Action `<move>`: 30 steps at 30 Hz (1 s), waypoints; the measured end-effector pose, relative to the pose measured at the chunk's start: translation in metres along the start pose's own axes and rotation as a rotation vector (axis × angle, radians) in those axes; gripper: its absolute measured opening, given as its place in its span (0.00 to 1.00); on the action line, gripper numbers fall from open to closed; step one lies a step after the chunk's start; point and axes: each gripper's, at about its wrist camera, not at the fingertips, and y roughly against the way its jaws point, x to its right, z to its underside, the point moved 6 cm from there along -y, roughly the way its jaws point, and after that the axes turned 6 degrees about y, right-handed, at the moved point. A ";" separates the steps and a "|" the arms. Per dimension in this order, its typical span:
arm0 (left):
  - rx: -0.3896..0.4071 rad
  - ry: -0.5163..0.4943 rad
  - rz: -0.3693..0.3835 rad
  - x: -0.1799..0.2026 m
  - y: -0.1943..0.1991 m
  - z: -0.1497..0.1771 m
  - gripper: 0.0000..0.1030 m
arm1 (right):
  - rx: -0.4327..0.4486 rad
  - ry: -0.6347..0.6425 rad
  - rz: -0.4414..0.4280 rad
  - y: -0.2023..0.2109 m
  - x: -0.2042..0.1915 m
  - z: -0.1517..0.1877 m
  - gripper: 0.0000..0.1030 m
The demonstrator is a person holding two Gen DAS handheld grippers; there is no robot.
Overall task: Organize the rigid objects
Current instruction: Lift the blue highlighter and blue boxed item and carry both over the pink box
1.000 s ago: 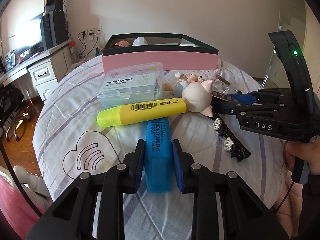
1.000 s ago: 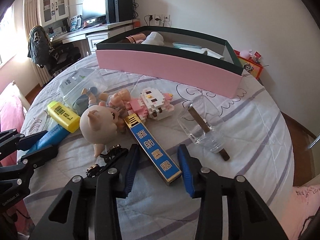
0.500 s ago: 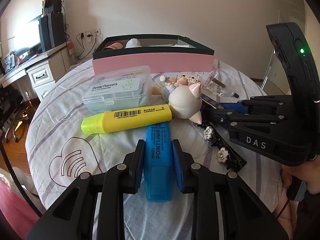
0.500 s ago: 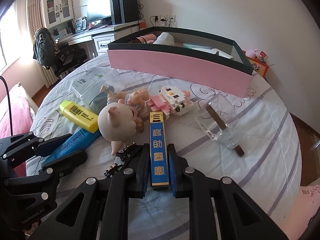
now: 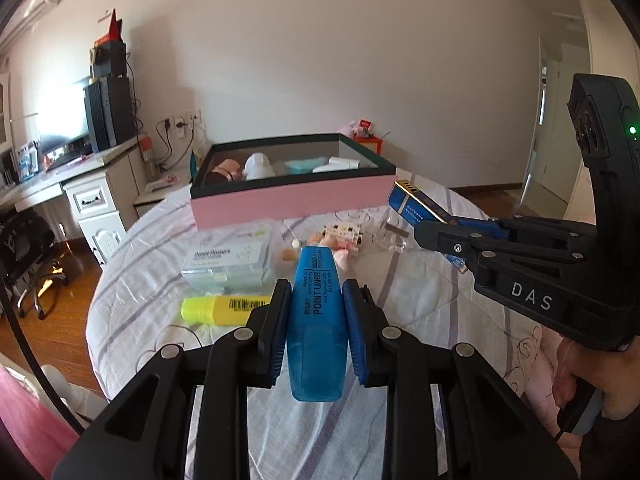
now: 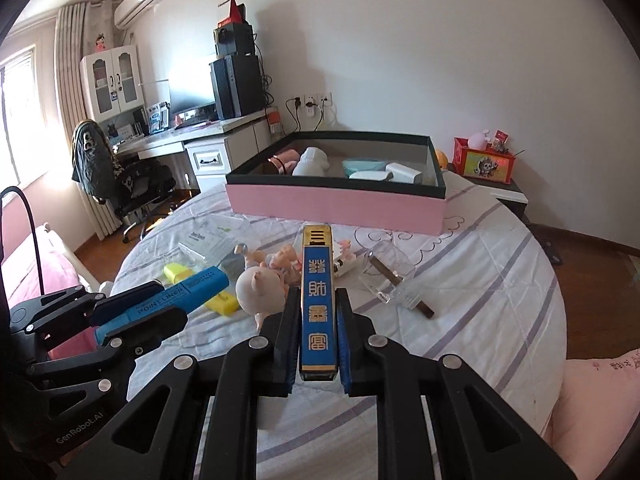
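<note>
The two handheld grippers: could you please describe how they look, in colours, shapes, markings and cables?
Both are matte black, angular linkage frames with silver rivets. The left gripper and the right gripper each carry ribbed blue finger pads. The right one bears white "DAS" lettering and a lit green LED; the left one reads "GenRobot.AI". A black cable arcs up beside the left one. A bare hand holds the right handle; no sleeve shows.

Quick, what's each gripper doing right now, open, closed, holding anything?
Left gripper: closed on the blue highlighter, lifted off the bed.
Right gripper: closed on the long blue box, also lifted.
</note>
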 end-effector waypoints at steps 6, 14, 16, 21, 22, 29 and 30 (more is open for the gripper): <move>0.144 -0.028 -0.095 0.006 0.024 -0.039 0.26 | 0.134 -0.007 0.013 0.027 -0.007 -0.024 0.15; 0.280 -0.023 -0.143 0.016 0.045 -0.088 0.26 | 0.219 0.011 0.035 0.045 -0.011 -0.062 0.16; 0.292 -0.017 -0.148 0.016 0.044 -0.094 0.26 | 0.225 0.016 0.034 0.045 -0.011 -0.069 0.16; 0.286 -0.020 -0.149 0.013 0.029 -0.104 0.26 | 0.222 0.021 0.037 0.038 -0.004 -0.082 0.16; 0.283 -0.015 -0.149 0.012 0.025 -0.107 0.26 | 0.222 0.022 0.040 0.036 -0.002 -0.084 0.16; 0.228 -0.015 -0.116 -0.005 -0.027 -0.134 0.26 | 0.177 0.034 0.029 -0.006 0.016 -0.110 0.16; 0.208 -0.010 -0.106 -0.009 -0.039 -0.139 0.26 | 0.164 0.040 0.032 -0.016 0.020 -0.114 0.16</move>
